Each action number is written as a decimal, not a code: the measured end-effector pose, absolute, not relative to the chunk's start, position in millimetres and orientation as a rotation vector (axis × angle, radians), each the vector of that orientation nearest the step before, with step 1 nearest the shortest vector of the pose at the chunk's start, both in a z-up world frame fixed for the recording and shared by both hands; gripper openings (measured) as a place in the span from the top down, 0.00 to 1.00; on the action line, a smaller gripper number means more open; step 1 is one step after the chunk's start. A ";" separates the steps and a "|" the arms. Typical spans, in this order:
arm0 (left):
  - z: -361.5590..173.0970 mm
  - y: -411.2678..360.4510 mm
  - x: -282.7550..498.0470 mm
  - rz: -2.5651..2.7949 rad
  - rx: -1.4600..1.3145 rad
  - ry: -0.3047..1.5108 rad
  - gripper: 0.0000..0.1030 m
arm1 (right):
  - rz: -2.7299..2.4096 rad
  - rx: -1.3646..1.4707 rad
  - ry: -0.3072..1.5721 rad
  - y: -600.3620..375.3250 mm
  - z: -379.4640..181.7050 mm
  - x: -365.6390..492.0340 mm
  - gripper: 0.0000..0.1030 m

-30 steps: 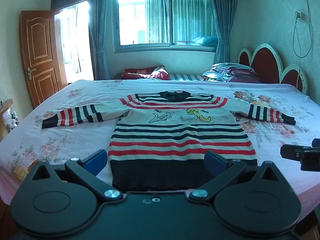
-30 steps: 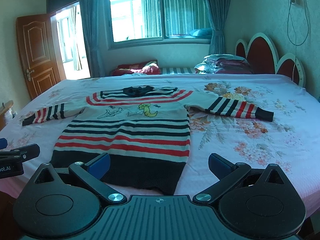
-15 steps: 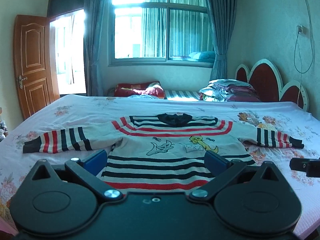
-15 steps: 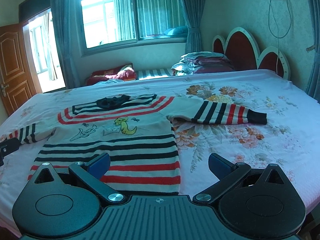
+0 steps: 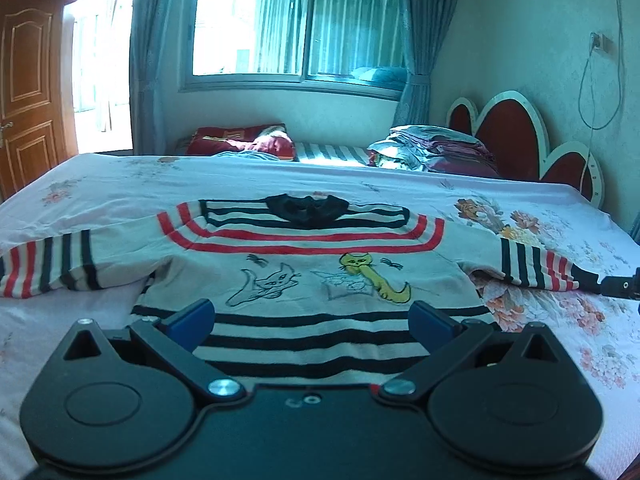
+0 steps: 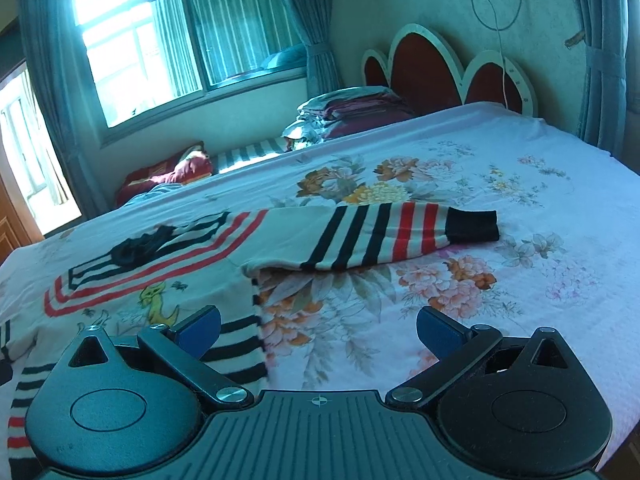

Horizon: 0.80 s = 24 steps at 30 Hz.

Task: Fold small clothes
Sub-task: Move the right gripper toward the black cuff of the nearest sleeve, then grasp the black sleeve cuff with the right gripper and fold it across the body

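While your left gripper hangs over the middle of the striped sweater, its blue fingertips sit wide apart with nothing between them, and the gripper body blocks everything below the chest stripes, so you can't see the hem at all. That sweater lies flat, front up, on the floral bedsheet, black collar toward the window, two cartoon cats on the chest. One sleeve runs off the left edge of the left wrist view, cuff cut off. Your right gripper is spread open too, empty, straddling the sweater's side edge: one pad above the stripes, the other above bare sheet. From there you get the outstretched sleeve clear to its black cuff, but the rest of the body slides out of frame at lower left. A bit of the right gripper pokes in at the far right of the left view, too little to read. Folded bedding is stacked by the red headboard.
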<state>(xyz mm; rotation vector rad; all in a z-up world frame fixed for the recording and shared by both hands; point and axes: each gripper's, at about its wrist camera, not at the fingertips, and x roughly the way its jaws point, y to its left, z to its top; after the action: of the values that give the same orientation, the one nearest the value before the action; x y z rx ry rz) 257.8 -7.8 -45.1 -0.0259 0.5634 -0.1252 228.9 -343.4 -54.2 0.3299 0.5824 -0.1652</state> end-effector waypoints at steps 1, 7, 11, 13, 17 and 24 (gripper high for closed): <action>-46.3 -15.4 269.7 -0.121 -0.022 0.571 0.00 | -0.176 0.339 0.580 -354.7 -58.1 238.7 0.00; -48.6 -72.5 333.6 -0.116 0.034 0.590 0.00 | -0.235 0.431 0.583 -431.4 -84.3 300.5 0.26; -52.7 -110.3 367.7 -0.121 0.062 0.620 0.00 | -0.272 0.554 0.630 -485.1 -110.9 334.8 0.49; -56.4 -124.7 379.1 -0.123 0.080 0.641 0.00 | -0.293 0.593 0.644 -503.5 -125.1 347.4 0.49; -67.0 -145.3 395.4 -0.145 0.120 0.678 0.00 | -0.312 0.702 0.659 -531.0 -151.6 363.4 0.56; -77.7 -153.9 419.0 -0.156 0.130 0.711 0.00 | -0.362 0.932 0.615 -562.6 -181.9 363.7 0.65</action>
<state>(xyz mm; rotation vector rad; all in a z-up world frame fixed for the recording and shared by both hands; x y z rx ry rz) 419.0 -153.9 -77.7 0.1300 0.7106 -0.1556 363.7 -562.6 -181.9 0.9317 0.6146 -0.3623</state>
